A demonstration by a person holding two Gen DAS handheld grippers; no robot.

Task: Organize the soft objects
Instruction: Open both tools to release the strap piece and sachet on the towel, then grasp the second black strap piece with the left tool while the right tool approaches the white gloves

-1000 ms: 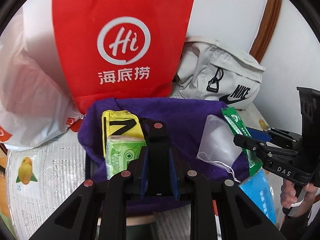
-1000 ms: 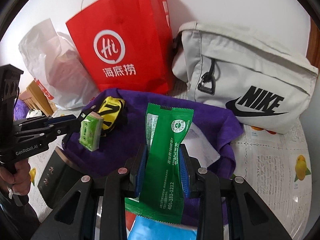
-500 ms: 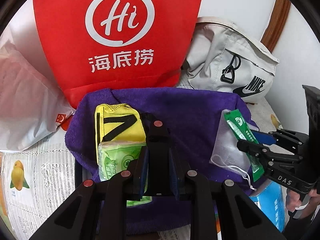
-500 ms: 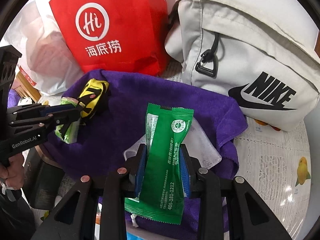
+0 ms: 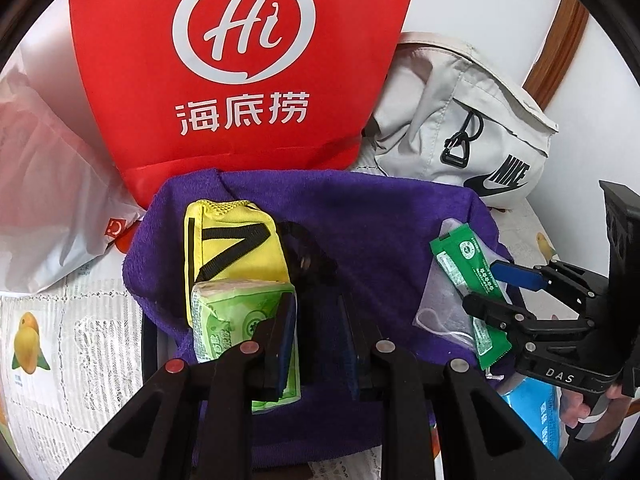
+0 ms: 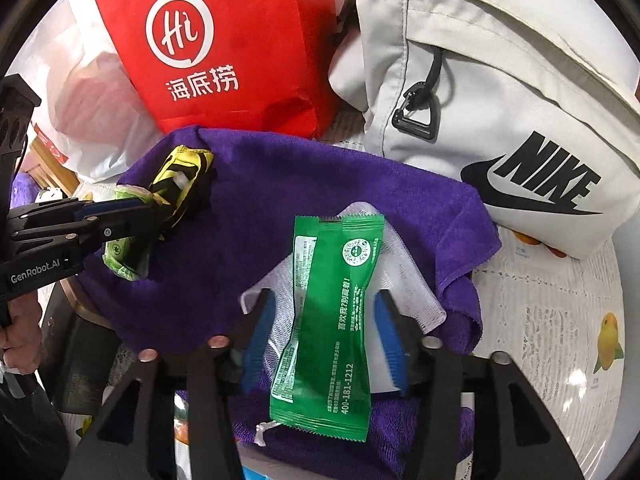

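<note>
**Cloth** [image 5: 380,220]: purple, lying spread in the middle of the counter [image 6: 560,320] and carrying the small items.

**Pouch** [image 5: 236,248]: yellow with black straps, resting on the cloth's left part.

**Tissue pack** [image 5: 228,320]: light green, lying on the cloth, touching the pouch's near end. It is sitting against the outer side of one finger of the left gripper.

**Left gripper** [image 5: 316,312]: pointing steeply down at the cloth. Its jaws are just beginning to part, a narrow gap showing between the pads. Only purple cloth is showing in that gap; the pack is not between them.

**Packet** [image 6: 340,280]: dark green, long, pinched at the waist, lying flat on a white mesh bag [image 6: 404,280] on the cloth's right part.

**Right gripper** [image 6: 324,332]: pointing steeply down, jaws opening. The packet is lying between the blue pads, which are standing clear of it on both sides: released.

**Red bag** [image 5: 240,60]: standing upright behind the cloth, white logo facing forward.

**Grey bag** [image 6: 500,100]: slumping to the right of the red bag, touching the cloth's far right edge.

**Plastic bag** [image 5: 48,200]: white, lying to the left of the red bag.

**Blue pack** [image 5: 536,408]: showing partly at the cloth's near right edge, under the right gripper.
</note>
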